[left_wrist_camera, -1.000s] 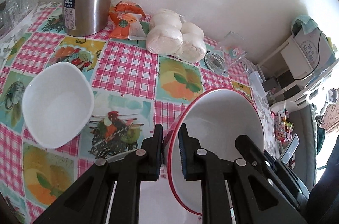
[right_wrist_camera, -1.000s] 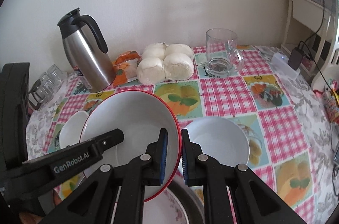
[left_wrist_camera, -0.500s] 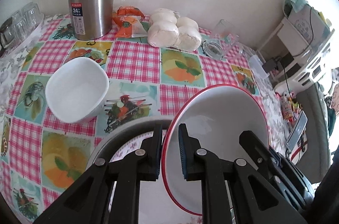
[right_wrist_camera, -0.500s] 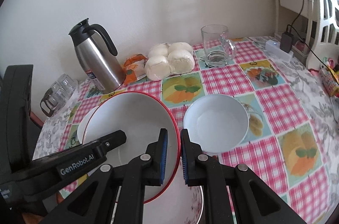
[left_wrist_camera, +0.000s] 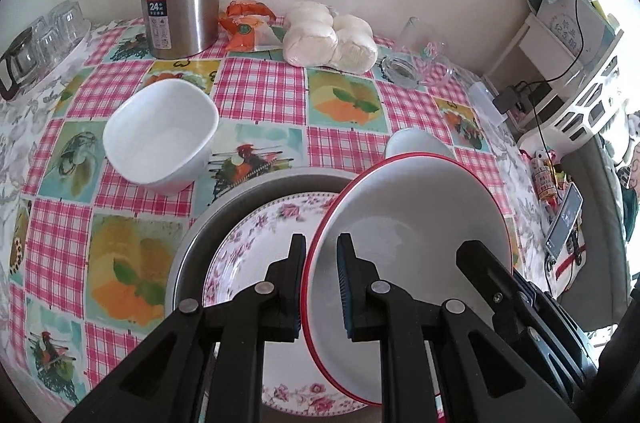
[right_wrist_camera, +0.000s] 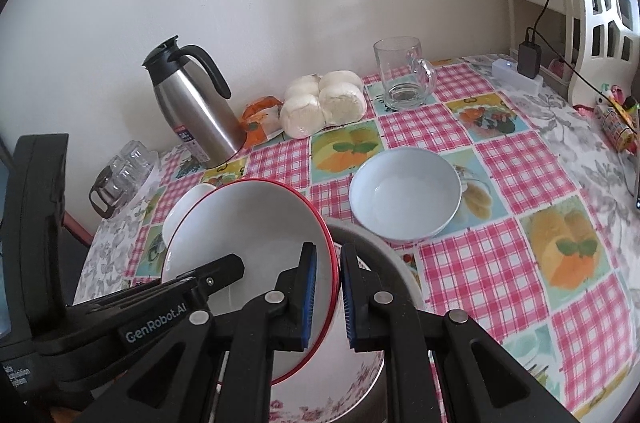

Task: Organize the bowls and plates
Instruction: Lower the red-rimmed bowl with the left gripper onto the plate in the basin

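Metal basin [left_wrist_camera: 208,219] holding a floral plate [left_wrist_camera: 256,235]; above it, the red-rimmed bowl [left_wrist_camera: 412,223] (tilted), its rim clamped by left gripper [left_wrist_camera: 320,287] and right gripper [right_wrist_camera: 328,299]. Beyond the basin: two empty white bowls [left_wrist_camera: 160,135] [right_wrist_camera: 404,191].

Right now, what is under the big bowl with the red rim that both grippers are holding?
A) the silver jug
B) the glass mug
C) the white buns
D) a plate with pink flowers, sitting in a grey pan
D: the red-rimmed bowl, pinched by the left gripper and the right gripper, hangs over the flowered plate lying in the grey pan.
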Demonstrator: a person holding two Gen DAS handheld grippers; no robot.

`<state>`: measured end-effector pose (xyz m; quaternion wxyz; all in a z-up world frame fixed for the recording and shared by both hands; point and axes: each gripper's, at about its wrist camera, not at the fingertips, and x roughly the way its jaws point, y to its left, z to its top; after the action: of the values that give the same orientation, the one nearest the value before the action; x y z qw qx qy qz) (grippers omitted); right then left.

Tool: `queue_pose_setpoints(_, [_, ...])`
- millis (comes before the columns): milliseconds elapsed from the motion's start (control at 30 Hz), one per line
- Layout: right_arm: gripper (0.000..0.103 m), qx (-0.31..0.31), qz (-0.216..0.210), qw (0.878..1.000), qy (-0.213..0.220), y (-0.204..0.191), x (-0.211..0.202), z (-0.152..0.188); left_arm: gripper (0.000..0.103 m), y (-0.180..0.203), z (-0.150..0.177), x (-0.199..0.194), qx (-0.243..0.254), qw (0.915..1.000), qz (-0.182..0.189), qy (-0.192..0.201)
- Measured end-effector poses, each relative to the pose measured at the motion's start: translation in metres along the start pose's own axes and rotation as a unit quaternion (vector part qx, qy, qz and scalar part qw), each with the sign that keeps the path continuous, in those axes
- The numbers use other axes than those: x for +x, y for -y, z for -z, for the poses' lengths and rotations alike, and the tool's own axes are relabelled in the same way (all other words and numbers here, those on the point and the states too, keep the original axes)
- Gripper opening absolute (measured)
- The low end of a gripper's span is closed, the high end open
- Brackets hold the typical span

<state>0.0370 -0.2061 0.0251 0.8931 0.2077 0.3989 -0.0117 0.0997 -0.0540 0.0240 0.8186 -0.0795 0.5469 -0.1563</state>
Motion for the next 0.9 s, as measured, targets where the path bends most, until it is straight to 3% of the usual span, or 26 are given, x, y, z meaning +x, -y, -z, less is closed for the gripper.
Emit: queue_pose_setpoints(900, [0.015,0.001,0.010,0.998,-0.063,0.002,0.030,0.024,0.015,-0.009,0.016,0.023,0.001,0.9977,-0.043,-0.052])
